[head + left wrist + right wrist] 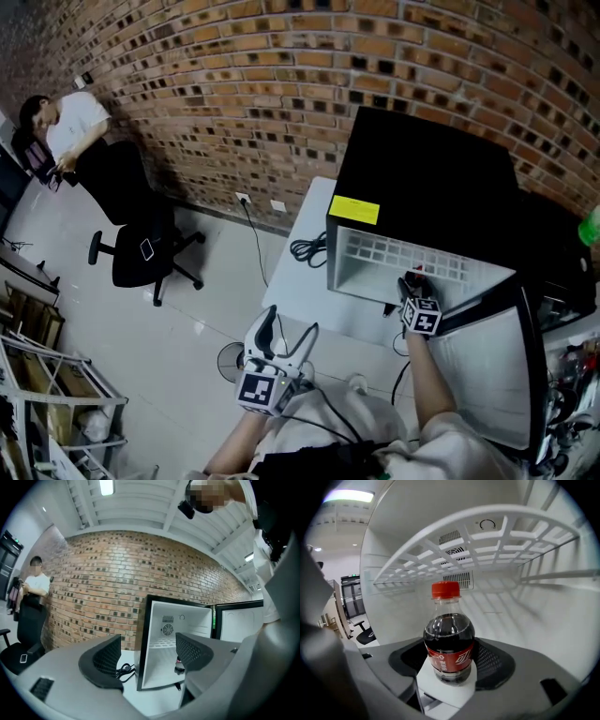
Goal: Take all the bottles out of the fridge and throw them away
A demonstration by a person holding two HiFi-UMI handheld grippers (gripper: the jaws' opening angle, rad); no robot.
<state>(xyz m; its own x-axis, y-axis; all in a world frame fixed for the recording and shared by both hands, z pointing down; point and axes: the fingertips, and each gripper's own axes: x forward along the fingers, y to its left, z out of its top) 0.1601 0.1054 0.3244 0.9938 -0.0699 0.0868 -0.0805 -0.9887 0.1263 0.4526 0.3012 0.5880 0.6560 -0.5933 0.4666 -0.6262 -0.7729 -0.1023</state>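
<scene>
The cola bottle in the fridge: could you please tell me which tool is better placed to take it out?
Right: the right tool straddles the cola bottle inside the fridge; the left tool hangs open outside.

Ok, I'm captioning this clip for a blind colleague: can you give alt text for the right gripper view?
A small cola bottle with a red cap stands upright on the white fridge floor, between the right gripper's open jaws. A white wire shelf spans overhead, with a vent on the back wall.
</scene>
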